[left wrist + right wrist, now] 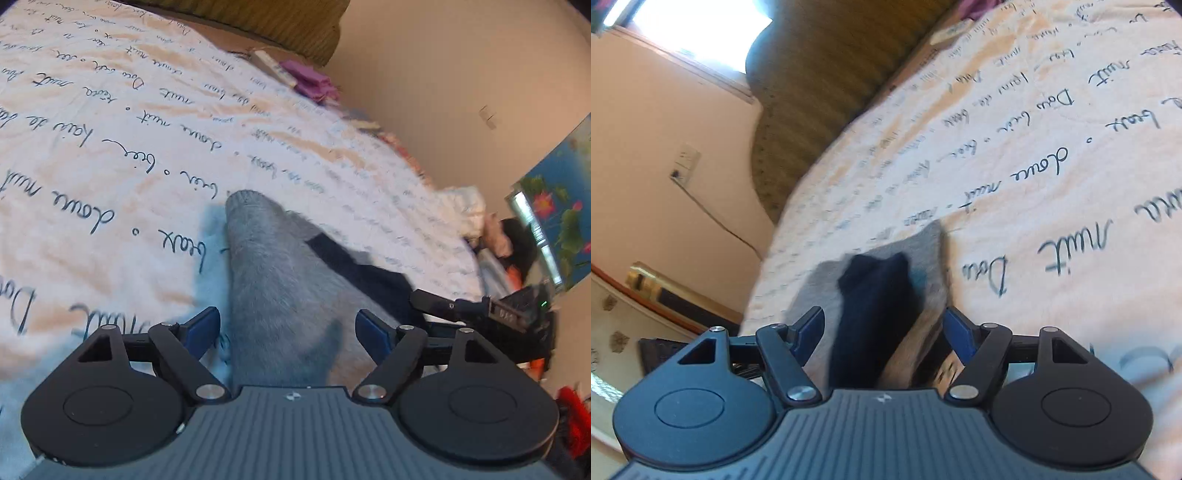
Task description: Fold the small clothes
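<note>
Clearly soft goods: grey sock [273, 273] with dark navy part [354, 266] lies flat on the bed's lettered blanket [110, 155]. Light, limp, fuzzy, not slippery. Left tongs [288, 332] and right tongs [882, 328] both apart, straddling it, nothing pinched. Best pinch near an end, through both layers.

A grey sock [266, 266] with a dark navy section [354, 266] lies flat on the script-printed bedspread [110, 147], its rounded grey end pointing towards the olive headboard [288, 26].
</note>
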{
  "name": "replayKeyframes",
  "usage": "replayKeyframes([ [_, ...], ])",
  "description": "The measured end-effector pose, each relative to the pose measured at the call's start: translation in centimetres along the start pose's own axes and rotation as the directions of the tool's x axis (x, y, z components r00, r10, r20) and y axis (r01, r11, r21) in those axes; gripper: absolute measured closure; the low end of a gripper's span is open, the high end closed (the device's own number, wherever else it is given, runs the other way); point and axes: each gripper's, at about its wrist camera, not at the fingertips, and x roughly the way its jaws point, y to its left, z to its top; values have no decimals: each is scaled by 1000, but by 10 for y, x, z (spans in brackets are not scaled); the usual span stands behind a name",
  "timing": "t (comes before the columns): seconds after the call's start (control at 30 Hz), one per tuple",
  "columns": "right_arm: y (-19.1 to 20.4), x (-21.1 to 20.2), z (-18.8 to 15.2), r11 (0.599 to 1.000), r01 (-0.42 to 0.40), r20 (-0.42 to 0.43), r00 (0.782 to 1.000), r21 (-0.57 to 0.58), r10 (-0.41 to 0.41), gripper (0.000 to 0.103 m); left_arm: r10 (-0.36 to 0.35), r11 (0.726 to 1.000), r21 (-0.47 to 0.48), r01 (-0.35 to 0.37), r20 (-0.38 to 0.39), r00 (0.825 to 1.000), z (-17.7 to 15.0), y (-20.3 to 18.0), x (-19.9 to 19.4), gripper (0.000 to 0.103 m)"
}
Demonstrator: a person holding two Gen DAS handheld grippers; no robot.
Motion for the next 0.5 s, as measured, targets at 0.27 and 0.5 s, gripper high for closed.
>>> replayKeyframes([
  [0.27,26,18,4,983,-7,69,997,-186,21,89,94,965,235,-113,88,992,10,-34,14,78],
  [0.5,-15,7,-9,998,-36,60,998,44,33,67,165,961,200,-191,139,977,-12,-23,-5,35],
])
